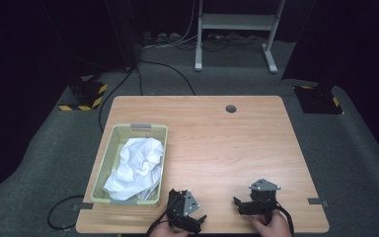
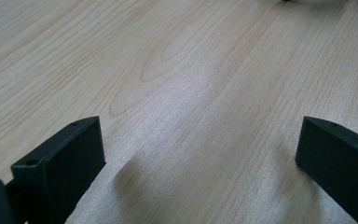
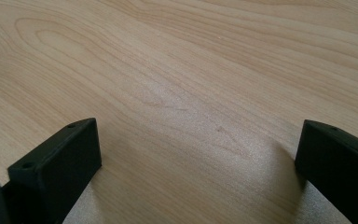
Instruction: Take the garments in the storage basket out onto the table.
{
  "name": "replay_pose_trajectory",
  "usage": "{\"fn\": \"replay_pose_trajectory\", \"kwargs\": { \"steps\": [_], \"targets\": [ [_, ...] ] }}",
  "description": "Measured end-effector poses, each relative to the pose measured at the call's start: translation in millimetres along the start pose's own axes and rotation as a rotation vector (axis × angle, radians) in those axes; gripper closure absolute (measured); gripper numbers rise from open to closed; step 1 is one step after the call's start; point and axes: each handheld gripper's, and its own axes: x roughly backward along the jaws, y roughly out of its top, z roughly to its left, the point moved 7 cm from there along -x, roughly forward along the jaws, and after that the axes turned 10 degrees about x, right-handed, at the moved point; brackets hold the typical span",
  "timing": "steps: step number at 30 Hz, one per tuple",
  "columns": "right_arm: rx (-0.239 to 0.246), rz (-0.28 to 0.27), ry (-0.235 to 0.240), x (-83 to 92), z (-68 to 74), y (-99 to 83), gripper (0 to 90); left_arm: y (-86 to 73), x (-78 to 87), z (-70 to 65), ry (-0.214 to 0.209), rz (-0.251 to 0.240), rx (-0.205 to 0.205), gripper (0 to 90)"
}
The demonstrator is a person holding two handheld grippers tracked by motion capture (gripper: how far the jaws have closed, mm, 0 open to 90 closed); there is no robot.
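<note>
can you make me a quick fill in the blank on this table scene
1. The white cloth lies inside the ____.
2. The jaws of the left gripper stand ____, with bare wood between them.
3. The basket sits on the table's ____ side in the high view.

Missing words: basket; open; left

wooden table (image 1: 217, 143) on grey carpet, pale grain running across its top. a pale green basket (image 1: 107, 163) sits at its left side near the front edge, with a white cloth (image 1: 138, 168) heaped inside. a small dark round cap (image 1: 231, 108) is set in the top near the far edge, and two grippers rest at the front edge.
</note>
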Motion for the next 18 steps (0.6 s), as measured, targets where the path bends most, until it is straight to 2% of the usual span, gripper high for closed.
{"fn": "replay_pose_trajectory", "kwargs": {
  "steps": [2,11,18],
  "targets": [
    [0.000,0.000,0.000,0.0,0.0,0.0,0.1,0.1,0.0,-0.2,-0.007,0.000,-0.011,1.5],
    [-0.006,0.001,-0.006,-0.1,0.4,0.2,0.1,0.2,-0.5,1.0,-0.018,0.003,0.003,1.6],
    [-0.010,0.001,-0.009,-0.4,0.6,0.4,0.0,0.9,0.4,5.0,-0.051,-0.003,0.046,1.4]
  ]
}}
